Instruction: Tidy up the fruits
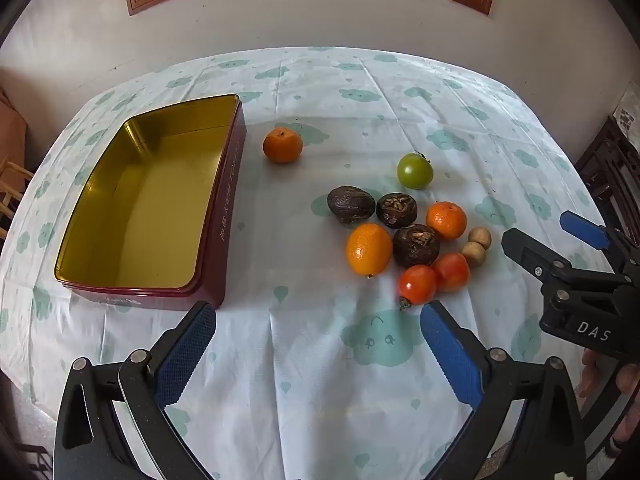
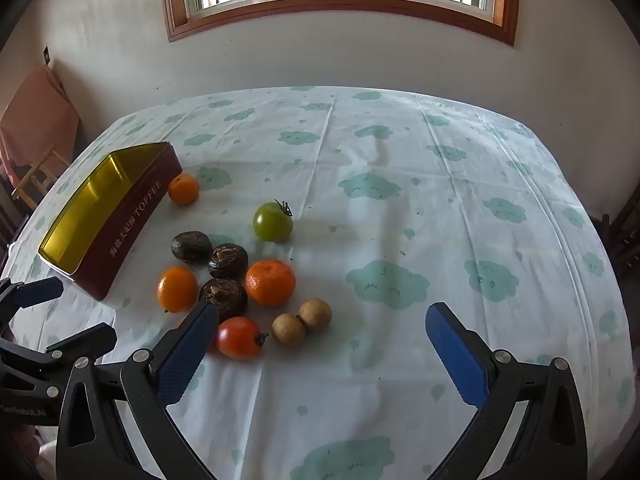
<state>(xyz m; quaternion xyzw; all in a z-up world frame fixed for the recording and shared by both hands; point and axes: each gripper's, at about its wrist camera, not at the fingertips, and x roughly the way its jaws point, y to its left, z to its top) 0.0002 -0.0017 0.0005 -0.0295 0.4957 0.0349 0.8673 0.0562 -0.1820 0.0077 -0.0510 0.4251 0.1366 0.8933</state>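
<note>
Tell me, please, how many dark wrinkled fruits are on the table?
3, clustered mid-table: one nearest the tin, one beside it, one nearer the camera, touching the oval orange fruit. None seems hidden.

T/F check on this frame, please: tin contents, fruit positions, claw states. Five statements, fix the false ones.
1. The toffee tin holds no fruit. True.
2. The green tomato sits inside the tin. False: it lies on the tablecloth, apart from the tin, just beyond the fruit cluster.
3. Both the left claw and the right claw are open and hold nothing. True.
4. One orange citrus fruit lies apart from the cluster, near the tin's far end. True.
5. Three green tomatoes are on the table. False: only one is green; two red tomatoes lie at the cluster's near edge.
</note>
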